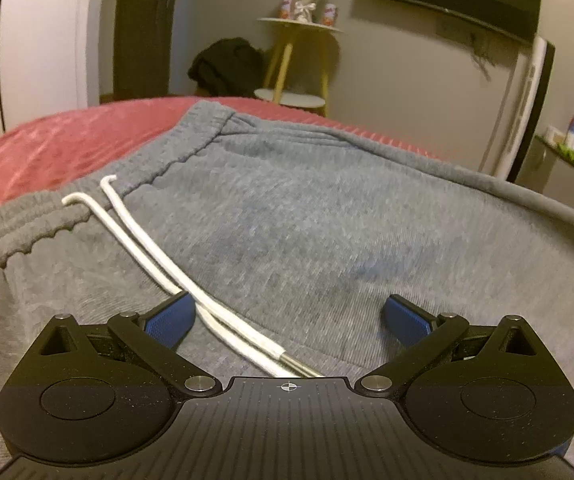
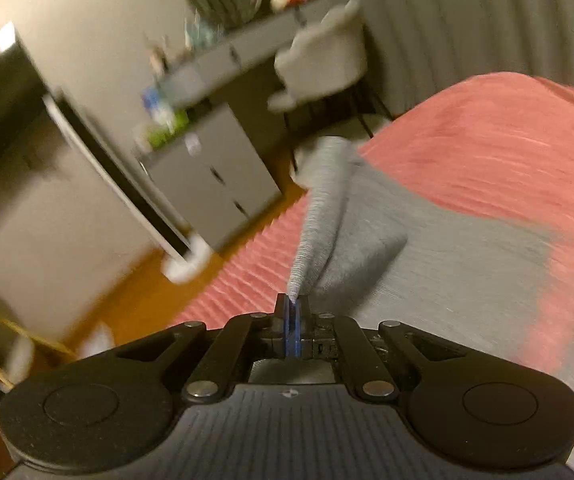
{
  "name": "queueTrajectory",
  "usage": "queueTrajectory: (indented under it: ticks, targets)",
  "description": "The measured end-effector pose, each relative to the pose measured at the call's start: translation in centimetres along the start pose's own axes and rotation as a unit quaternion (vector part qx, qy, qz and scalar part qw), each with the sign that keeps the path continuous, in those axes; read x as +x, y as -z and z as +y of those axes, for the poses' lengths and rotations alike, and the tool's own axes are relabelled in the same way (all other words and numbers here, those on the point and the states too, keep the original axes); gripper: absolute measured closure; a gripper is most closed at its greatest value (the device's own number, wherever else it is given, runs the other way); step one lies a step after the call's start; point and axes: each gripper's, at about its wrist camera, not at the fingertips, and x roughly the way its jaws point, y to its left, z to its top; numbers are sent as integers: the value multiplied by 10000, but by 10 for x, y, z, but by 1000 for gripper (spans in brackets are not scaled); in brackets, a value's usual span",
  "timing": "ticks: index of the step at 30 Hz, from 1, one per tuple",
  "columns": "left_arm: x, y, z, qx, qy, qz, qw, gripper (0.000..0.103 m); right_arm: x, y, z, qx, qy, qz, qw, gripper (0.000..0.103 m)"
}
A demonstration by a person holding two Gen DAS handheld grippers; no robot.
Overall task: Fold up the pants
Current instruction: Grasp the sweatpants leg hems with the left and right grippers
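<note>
The red ribbed bedspread [image 2: 499, 148] covers the bed and is the widest surface in both views. In the right wrist view its near edge runs diagonally, and past that edge lies a strip of orange-brown wooden floor [image 2: 135, 304], then a grey cabinet with drawers [image 2: 215, 184] and a pale upholstered chair [image 2: 323, 64] against the wall. Bare bedspread stretches off to the right of the garment there. In the left wrist view the bedspread shows as a red band to the left and behind the waistband, and beyond the far edge of the bed stands a small round side table with yellow legs [image 1: 299, 36].

The grey knitted sweatpants [image 1: 307, 216] lie spread flat on the bedspread, filling most of the left wrist view. Their elastic waistband [image 1: 159, 152] runs diagonally at upper left, and two white drawstring cords [image 1: 155, 248] trail from it across the fabric towards the camera.

The left tool [image 1: 287, 316] stands spread wide just above the fabric, its blue pads [image 1: 171, 320] apart, with the cord ends lying between them, nothing gripped.

The right tool [image 2: 293, 320] is pressed together, pinching a ribbed grey cuff [image 2: 319, 216] of the sweatpants; the cuff rises taut from the pads, lifted off the bed. That view is blurred.
</note>
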Motion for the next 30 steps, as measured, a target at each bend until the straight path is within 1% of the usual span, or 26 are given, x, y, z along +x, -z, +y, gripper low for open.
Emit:
queueTrajectory:
  ticks: [2, 3, 5, 7, 8, 9, 11, 12, 13, 14, 15, 16, 18, 19, 20, 21, 22, 23, 25, 27, 29, 30]
  targets:
    - [-3, -2, 5, -175, 123, 30, 9998, 0, -56, 22, -38, 321, -144, -242, 9991, 101]
    - [-4, -4, 7, -248, 188, 54, 9995, 0, -79, 37, -59, 518, -132, -283, 9982, 101]
    - [-7, -5, 11, -408, 318, 81, 9986, 0, -110, 66, -97, 820, 69, -267, 9963, 103]
    - [-10, -7, 14, -555, 449, 95, 9974, 0, -118, 86, -126, 884, 604, -207, 9940, 103]
    - [-12, -8, 15, -612, 508, 110, 9968, 0, -115, 88, -136, 941, 806, -79, 9923, 102]
    - [-14, -10, 14, -643, 610, 115, 9960, 0, -111, 85, -144, 1108, 743, 55, 9910, 99]
    - [-17, -15, 12, -623, 907, 135, 9938, 0, -104, 79, -149, 1395, 270, 208, 9896, 96]
    - [-18, -19, 10, -636, 1087, 174, 9919, 0, -101, 75, -148, 1430, 88, 179, 9895, 91]
    - [-17, -23, 11, -710, 1219, 225, 9897, 0, -98, 75, -146, 1412, 43, 133, 9899, 74]
    - [-16, -27, 12, -838, 1380, 324, 9863, 0, -93, 75, -145, 1388, 99, 160, 9901, 56]
    - [-12, -32, 13, -1022, 1586, 470, 9809, 0, -88, 75, -148, 1422, 148, 219, 9895, 54]
    - [-7, -37, 15, -1228, 1824, 640, 9734, 1, -83, 76, -153, 1510, 99, 286, 9881, 54]
    - [5, -48, 15, -1512, 2143, 861, 9611, 7, -80, 77, -167, 1760, -48, 303, 9839, 54]
    - [14, -56, 12, -1587, 2237, 963, 9568, 12, -82, 76, -169, 1895, -201, 267, 9813, 54]
    - [25, -63, 9, -1617, 2259, 1084, 9545, 16, -82, 76, -171, 1990, -364, 236, 9790, 55]
    - [37, -68, 4, -1622, 2229, 1156, 9543, 17, -78, 74, -173, 2104, -466, 288, 9761, 55]
    - [50, -75, -2, -1619, 2237, 1221, 9533, 18, -73, 74, -175, 2217, -507, 405, 9729, 57]
    - [63, -80, -9, -1573, 2231, 1338, 9527, 20, -69, 74, -178, 2293, -561, 478, 9706, 60]
    - [87, -86, -20, -1577, 2130, 1604, 9508, 25, -61, 75, -179, 2402, -659, 623, 9665, 63]
    - [105, -90, -28, -1604, 2049, 1756, 9494, 33, -56, 74, -180, 2460, -716, 660, 9644, 63]
    - [116, -96, -36, -1641, 2020, 1832, 9480, 50, -50, 69, -180, 2511, -781, 661, 9625, 65]
    - [119, -98, -40, -1637, 2068, 1862, 9464, 54, -47, 66, -180, 2490, -812, 644, 9629, 67]
